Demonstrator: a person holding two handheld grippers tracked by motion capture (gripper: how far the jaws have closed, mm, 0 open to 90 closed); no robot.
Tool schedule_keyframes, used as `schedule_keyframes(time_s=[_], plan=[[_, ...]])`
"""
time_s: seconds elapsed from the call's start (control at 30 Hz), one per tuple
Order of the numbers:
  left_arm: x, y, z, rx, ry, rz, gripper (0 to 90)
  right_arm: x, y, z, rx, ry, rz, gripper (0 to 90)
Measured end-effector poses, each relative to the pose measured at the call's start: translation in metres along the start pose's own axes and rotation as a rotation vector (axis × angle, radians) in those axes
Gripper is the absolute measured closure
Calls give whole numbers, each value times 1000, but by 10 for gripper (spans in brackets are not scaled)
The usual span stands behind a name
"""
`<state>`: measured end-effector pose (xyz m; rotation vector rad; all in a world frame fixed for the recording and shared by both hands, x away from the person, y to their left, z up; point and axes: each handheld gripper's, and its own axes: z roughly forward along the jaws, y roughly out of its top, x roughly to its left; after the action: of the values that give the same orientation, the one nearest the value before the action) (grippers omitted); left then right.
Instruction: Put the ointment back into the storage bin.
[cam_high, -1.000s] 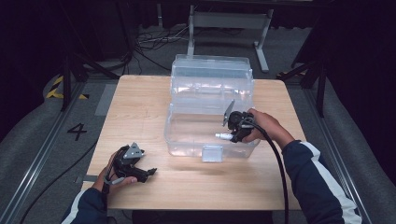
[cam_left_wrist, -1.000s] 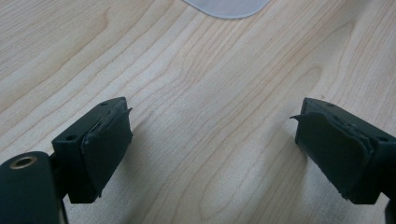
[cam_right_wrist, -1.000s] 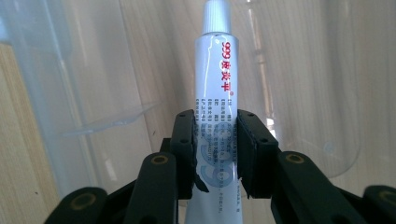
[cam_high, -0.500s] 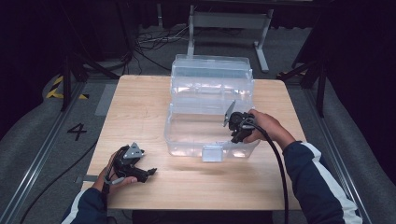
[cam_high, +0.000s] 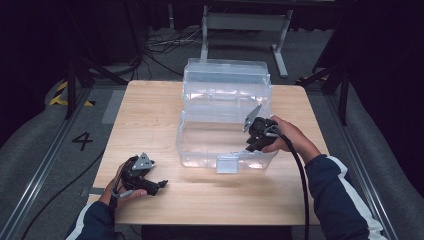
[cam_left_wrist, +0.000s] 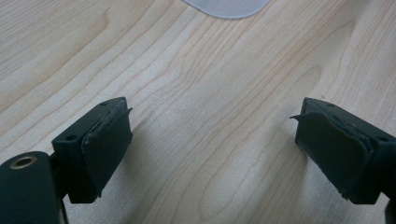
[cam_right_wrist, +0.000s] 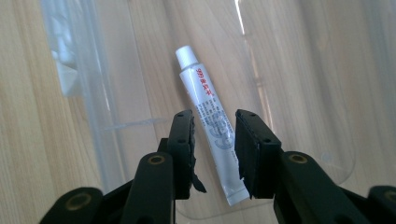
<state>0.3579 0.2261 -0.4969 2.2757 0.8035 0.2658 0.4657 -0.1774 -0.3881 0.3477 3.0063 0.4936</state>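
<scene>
A white tube (cam_right_wrist: 210, 121) with red and grey print lies on the floor of the clear plastic bin (cam_high: 200, 150), cap pointing away. My right gripper (cam_right_wrist: 215, 116) straddles the tube's lower half. Its jaws have just been opening a little, and a thin gap shows beside the left pad, so the pads do not press on the tube. In the high view the right gripper (cam_high: 250, 145) reaches down into the bin's front right corner. My left gripper (cam_high: 160, 185) rests on the table near the front left. It stands open (cam_left_wrist: 212, 112) over bare wood with nothing between its fingers.
The bin's clear lid (cam_high: 227, 80) stands open, leaning back behind the bin. A latch tab (cam_high: 227, 163) hangs off the bin's front wall. A pale rounded plastic edge (cam_left_wrist: 229, 7) shows ahead of the left gripper. The wooden table (cam_high: 150, 115) has bare room at the left.
The white tube that stuck out at the right gripper's tip a second ago no longer stands out in the high view. The right hand barely shifted. The left gripper has not moved.
</scene>
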Motion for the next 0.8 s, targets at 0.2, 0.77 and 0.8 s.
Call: schedule_keyframes(time_s=[0.2,0.77,0.8], plan=[[0,0,0,1,-1,0,108,5,-5,-8,-67,-47,-2,639],[-2,6,0,32,20,-16,134,19,-34,-55,-409,-220,22,468],[-2,6,0,37,26,-20,148,19,-35,-57,-418,-231,31,456]])
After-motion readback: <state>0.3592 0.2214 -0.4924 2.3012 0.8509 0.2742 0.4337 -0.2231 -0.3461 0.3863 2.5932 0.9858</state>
